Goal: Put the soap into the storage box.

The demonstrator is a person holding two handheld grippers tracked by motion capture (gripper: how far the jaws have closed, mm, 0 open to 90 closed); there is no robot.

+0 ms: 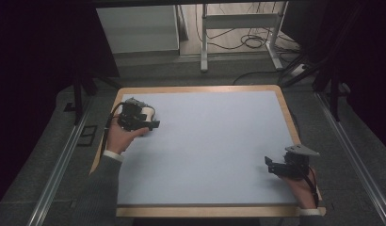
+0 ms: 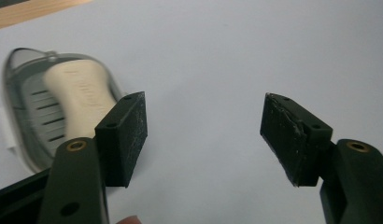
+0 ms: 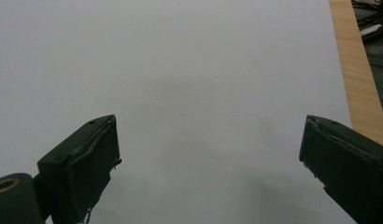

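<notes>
A cream bar of soap (image 2: 82, 100) lies in a grey see-through slotted dish (image 2: 26, 98) on the pale blue mat. In the high view the soap (image 1: 147, 112) sits at the mat's far left, partly hidden behind my left gripper (image 1: 154, 125). In the left gripper view, my left gripper (image 2: 203, 128) is open just beside the dish, with bare mat between its jaws. My right gripper (image 1: 270, 165) rests low at the near right of the mat. In its own view the right gripper (image 3: 208, 151) is wide open over bare mat.
The mat (image 1: 210, 146) covers a wooden table whose rim (image 3: 358, 79) runs close to the right gripper. Behind the table stand a white cabinet (image 1: 137, 28) and a metal frame (image 1: 238, 21) with cables on the floor. Rails (image 1: 59, 160) flank the table.
</notes>
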